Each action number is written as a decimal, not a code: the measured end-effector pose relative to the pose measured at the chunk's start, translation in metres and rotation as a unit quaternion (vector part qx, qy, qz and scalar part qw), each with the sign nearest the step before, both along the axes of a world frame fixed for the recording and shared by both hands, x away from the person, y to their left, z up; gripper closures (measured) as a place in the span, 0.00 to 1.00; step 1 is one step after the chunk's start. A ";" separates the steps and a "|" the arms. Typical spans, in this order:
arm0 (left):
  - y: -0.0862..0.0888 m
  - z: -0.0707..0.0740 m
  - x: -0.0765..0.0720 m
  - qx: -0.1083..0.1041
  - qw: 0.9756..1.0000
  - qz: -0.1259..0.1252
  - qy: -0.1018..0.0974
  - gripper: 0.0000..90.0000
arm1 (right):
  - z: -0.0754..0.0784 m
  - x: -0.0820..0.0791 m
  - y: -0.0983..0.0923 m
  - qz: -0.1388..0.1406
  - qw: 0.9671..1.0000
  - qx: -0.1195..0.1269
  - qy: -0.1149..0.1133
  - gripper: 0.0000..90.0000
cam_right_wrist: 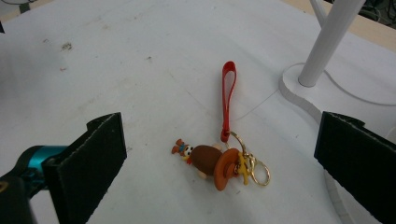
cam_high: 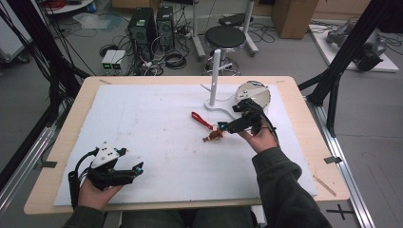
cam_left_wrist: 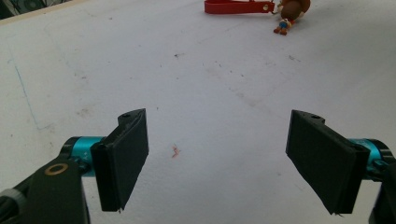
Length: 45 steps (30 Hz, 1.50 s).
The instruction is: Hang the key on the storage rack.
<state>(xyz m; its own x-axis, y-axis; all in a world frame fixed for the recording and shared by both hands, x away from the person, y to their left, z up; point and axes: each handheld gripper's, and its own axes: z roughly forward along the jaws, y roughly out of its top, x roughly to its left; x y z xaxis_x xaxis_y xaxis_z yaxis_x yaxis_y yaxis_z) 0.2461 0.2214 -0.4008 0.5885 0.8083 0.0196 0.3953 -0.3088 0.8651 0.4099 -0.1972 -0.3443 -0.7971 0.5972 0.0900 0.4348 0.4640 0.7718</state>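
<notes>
On the white mat covering the counter (cam_high: pixel 57 190), right of centre, lies a keychain (cam_right_wrist: pixel 210 161): a small brown figure with an orange hat, gold rings and a red strap (cam_right_wrist: pixel 228 98) stretched away from it. It rests flat, near the curved base of a white stand (cam_high: pixel 215 78), apart from it.

Right hand-held gripper (cam_high: pixel 227 126): hovering just over the keychain, jaws spread wide with the figure between them in the right gripper view; nothing grasped, no contact evident.

Left hand-held gripper (cam_high: pixel 138 168): resting at the near left of the counter, jaws released, well apart from the keychain, which shows far off in the left gripper view.

Assessment: the pick-up appears to be at the approach stage. Positioning over the keychain looks largely done; closing on it, lifting, and any placement, possibly on the stand, remain.
</notes>
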 end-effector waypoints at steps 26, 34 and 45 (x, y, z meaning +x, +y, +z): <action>0.002 0.000 0.001 0.004 1.000 -0.005 0.000 0.24 | -0.036 0.036 0.050 -0.002 0.997 -0.068 0.027 0.33; 0.001 0.000 0.001 0.001 1.000 -0.004 0.000 0.24 | -0.049 0.042 0.060 0.002 0.995 -0.095 0.036 0.47; 0.001 0.000 0.001 0.001 1.000 -0.004 -0.001 0.24 | -0.062 0.048 0.068 -0.003 0.991 -0.126 0.033 0.59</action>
